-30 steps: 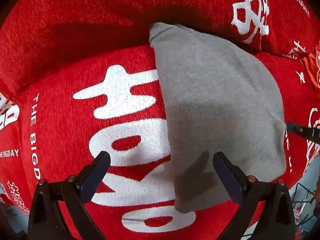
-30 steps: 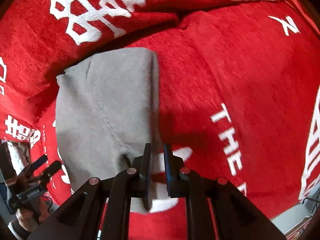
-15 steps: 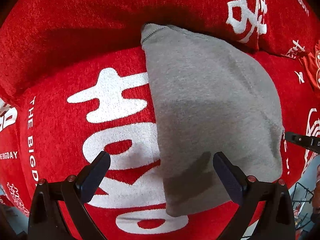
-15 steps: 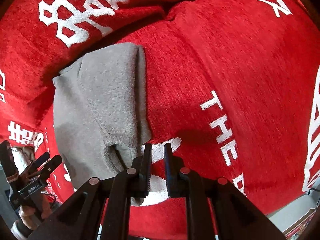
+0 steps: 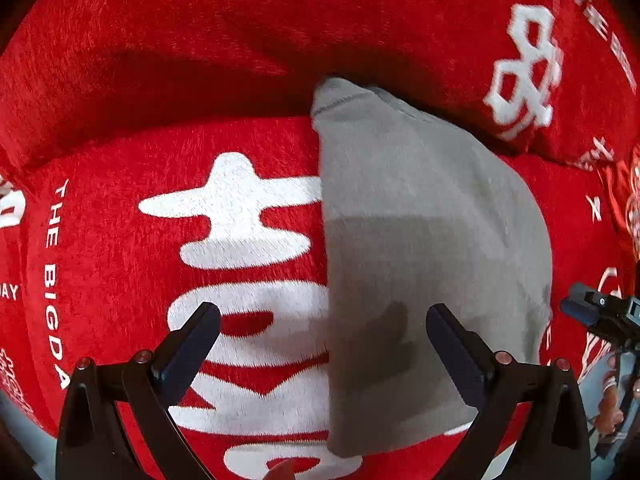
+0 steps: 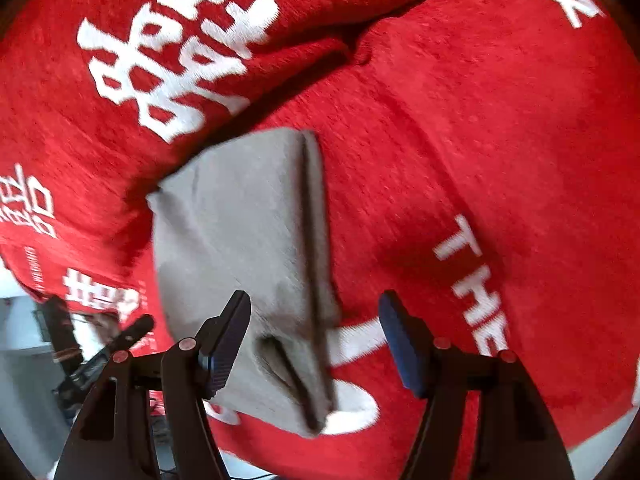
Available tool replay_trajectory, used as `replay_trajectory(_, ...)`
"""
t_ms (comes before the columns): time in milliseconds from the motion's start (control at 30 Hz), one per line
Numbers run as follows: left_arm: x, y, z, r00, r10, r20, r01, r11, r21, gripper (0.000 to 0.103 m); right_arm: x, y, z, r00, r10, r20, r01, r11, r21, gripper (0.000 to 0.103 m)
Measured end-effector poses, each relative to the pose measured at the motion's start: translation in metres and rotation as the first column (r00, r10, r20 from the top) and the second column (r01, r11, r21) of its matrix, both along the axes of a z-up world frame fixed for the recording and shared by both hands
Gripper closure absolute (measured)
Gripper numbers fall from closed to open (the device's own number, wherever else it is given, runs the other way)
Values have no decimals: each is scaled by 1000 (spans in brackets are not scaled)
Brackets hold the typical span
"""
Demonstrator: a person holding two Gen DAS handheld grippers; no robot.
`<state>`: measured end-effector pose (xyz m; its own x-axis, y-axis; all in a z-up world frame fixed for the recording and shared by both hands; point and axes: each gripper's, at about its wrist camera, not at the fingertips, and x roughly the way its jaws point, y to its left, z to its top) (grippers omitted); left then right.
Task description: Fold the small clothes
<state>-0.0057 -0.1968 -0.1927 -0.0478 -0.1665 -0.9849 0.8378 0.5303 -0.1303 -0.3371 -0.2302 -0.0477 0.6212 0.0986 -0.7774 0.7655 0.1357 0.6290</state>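
Note:
A small grey garment (image 5: 420,248) lies folded on a red plush cover (image 5: 160,240) with white characters. My left gripper (image 5: 322,330) is open and empty, hovering over the garment's left edge. The garment also shows in the right wrist view (image 6: 248,248), with its folded layers stacked along its right edge. My right gripper (image 6: 314,330) is open and empty, its fingers on either side of the garment's near right edge. The right gripper's tips also show at the far right of the left wrist view (image 5: 592,312).
The red cover rises into a padded back cushion (image 5: 240,32) behind the garment. A seam between cushions runs along the garment's far end. The cover's front edge and floor clutter (image 6: 80,360) show at lower left in the right wrist view.
My right gripper has opened and let go of the garment's edge, which now lies folded flat. My left gripper stays open and has shifted only slightly.

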Motion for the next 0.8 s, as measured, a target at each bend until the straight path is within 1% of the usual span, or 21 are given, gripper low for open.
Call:
replay_trajectory(33, 6, -3, -3, 1000, 11, -24, -11, 1000, -6, 0, 1, -3, -2, 1000, 0, 21, 0, 1000, 10, 33)
replay_trajectory(67, 9, -5, -5, 999, 12, -38, -12, 1000, -10, 0, 3, -8, -7, 998, 1, 63, -3, 1000, 31, 33)
replay_trajectory(167, 19, -10, -16, 997, 20, -78, -21, 1000, -11, 0, 9, -18, -22, 990, 5, 138, -17, 996, 90, 33)
replay_trajectory(200, 22, -11, -24, 993, 14, -115, -16, 1000, -16, 0, 11, -21, -26, 988, 9, 152, -24, 995, 100, 33)
replay_trajectory(233, 24, -13, -31, 985, 7, -171, -12, 1000, -25, 0, 14, -25, -32, 986, 18, 163, -37, 993, 114, 33)
replay_trajectory(333, 26, -18, -46, 958, 5, -286, -21, 998, -54, 0, 20, -33, -45, 981, 49, 189, -75, 988, 137, 33)
replay_trajectory(400, 24, -23, -53, 947, -14, -320, -9, 998, -68, 0, 25, -35, -54, 972, 72, 224, -111, 980, 166, 33)
replay_trajectory(533, 13, -38, -66, 931, -54, -362, 27, 996, -80, 0, 38, -39, -60, 949, 119, 293, -175, 969, 174, 32)
replay_trajectory(567, 10, -42, -68, 929, -62, -365, 33, 996, -85, 0, 43, -40, -61, 938, 140, 316, -202, 964, 172, 32)
replay_trajectory(667, 5, -46, -68, 934, -81, -349, 51, 994, -94, 0, 63, -39, -63, 911, 196, 362, -273, 946, 174, 32)
replay_trajectory(767, 9, -49, -69, 933, -83, -350, 52, 994, -96, 0, 82, -36, -64, 893, 233, 385, -314, 935, 164, 32)
replay_trajectory(800, 9, -49, -69, 932, -85, -352, 55, 994, -96, 0, 85, -35, -64, 892, 231, 387, -313, 935, 164, 32)
